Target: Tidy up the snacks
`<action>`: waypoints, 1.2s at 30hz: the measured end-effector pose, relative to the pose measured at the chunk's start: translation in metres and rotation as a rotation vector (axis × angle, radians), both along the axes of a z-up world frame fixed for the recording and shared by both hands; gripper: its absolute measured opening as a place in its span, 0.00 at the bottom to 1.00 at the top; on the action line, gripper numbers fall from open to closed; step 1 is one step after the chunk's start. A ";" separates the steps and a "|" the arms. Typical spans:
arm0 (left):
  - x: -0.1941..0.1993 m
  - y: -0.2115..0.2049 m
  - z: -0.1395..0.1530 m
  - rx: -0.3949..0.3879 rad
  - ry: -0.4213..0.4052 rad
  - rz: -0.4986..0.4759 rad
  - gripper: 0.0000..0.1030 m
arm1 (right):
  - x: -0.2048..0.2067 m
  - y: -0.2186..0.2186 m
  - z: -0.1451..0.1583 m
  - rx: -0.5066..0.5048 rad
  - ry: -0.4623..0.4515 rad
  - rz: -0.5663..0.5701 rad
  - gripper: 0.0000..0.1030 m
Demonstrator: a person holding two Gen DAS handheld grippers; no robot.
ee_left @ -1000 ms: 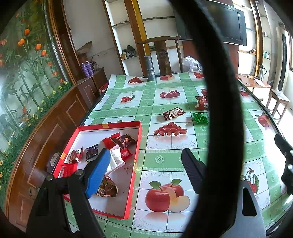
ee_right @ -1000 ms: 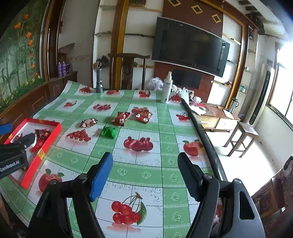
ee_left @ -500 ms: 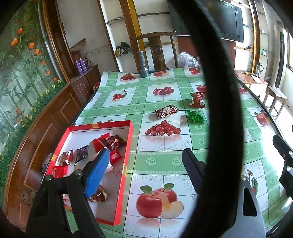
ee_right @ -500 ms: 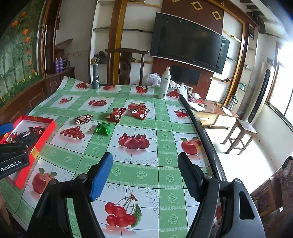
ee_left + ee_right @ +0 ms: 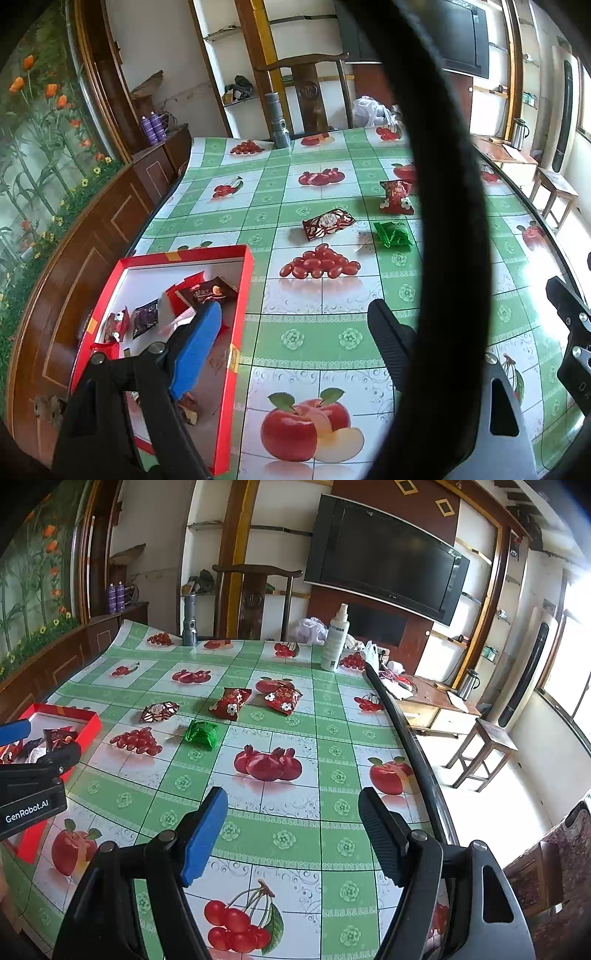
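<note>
**Tray part filled, four snacks left on the cloth**

Green checked cloth [image 5: 295,834] printed with fruit covers a long table in a room with a wall screen, a wooden chair at the far end and a flower mural to one side; a torch [image 5: 189,620] and a spray bottle [image 5: 335,638] stand near the far edge.

Done so far, judging by how things lie: the red tray [image 5: 246,280] at the near left edge already holds several packets, among them a dark brown one [image 5: 207,291], a purple one [image 5: 144,317] and a small red one [image 5: 117,323]; others lie half hidden under the left gripper.

Left to do: four snacks lie well apart from the tray, near mid-table; a brown-and-white packet [image 5: 159,711], a green packet [image 5: 202,734], and two red packets [image 5: 231,703] [image 5: 282,698] just beside each other.

Axes, as seen from the right wrist: the brown-and-white packet lies long-ways across the view, its right end tipped slightly up; the green one is squat, its longer side falling from upper left to lower right; the left red packet slants from lower left to upper right; the right one from upper right to lower left.

Left gripper [image 5: 295,343] hangs over the tray's inner edge, jaws wide apart, nothing between them; right gripper [image 5: 291,834] is over bare cloth short of the snacks, jaws likewise wide and empty.
</note>
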State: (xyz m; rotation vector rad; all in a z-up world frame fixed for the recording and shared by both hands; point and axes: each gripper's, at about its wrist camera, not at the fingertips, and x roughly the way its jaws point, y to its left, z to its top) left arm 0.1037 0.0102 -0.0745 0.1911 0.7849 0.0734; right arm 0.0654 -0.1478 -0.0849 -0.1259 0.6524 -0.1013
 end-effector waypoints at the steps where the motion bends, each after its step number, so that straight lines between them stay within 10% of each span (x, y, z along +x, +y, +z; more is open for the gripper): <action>1: 0.001 0.000 0.000 0.001 0.000 -0.001 0.80 | 0.000 0.000 0.000 -0.001 -0.001 -0.002 0.71; 36: 0.031 -0.014 -0.008 0.015 0.010 -0.016 0.81 | 0.022 -0.006 -0.008 -0.001 0.031 -0.001 0.74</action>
